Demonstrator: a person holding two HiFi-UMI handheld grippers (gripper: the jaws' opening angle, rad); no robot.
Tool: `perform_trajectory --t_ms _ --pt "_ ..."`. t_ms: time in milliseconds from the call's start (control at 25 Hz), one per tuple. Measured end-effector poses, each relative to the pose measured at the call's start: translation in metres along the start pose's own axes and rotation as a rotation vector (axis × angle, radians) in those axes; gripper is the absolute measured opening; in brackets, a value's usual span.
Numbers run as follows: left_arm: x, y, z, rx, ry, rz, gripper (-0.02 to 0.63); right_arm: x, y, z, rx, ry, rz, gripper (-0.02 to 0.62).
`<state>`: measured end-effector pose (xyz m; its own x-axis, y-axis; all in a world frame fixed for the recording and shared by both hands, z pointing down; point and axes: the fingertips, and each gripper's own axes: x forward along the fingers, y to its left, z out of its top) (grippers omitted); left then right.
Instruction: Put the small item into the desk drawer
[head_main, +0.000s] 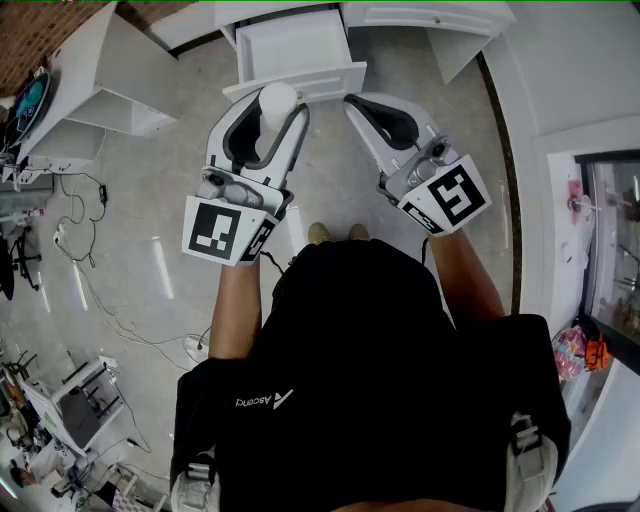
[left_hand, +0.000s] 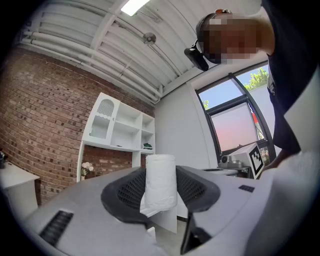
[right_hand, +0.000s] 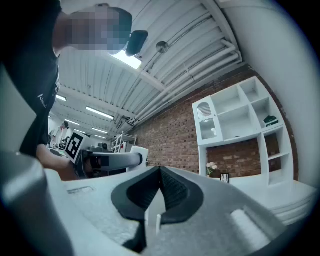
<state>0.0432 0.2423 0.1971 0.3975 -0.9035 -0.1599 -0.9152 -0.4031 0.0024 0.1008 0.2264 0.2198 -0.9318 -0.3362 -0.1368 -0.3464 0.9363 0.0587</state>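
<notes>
Head view: left gripper (head_main: 277, 104) clamps small white paper roll (left_hand: 160, 181) near open white desk drawer (head_main: 295, 50); right gripper (head_main: 355, 102) closed, empty.

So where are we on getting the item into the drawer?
Done: the drawer stands open. In hand: the left gripper is clamped on a small white roll, held near the drawer's front panel, not yet inside. The right gripper is shut and empty. Left: carry the roll over the drawer and release it.
</notes>
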Motion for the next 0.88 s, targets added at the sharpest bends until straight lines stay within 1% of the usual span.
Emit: perform_trajectory --t_ms 520,880 --pt "0.001 0.031 -0.002 -0.005 -0.015 -0.005 0.175 0.024 -0.007 -0.005 -0.003 0.011 -0.031 0.000" --pt "-0.009 0.078 -0.002 0.001 -0.018 -0.024 0.175 0.067 -0.001 -0.010 -0.018 0.014 -0.063 0.000"
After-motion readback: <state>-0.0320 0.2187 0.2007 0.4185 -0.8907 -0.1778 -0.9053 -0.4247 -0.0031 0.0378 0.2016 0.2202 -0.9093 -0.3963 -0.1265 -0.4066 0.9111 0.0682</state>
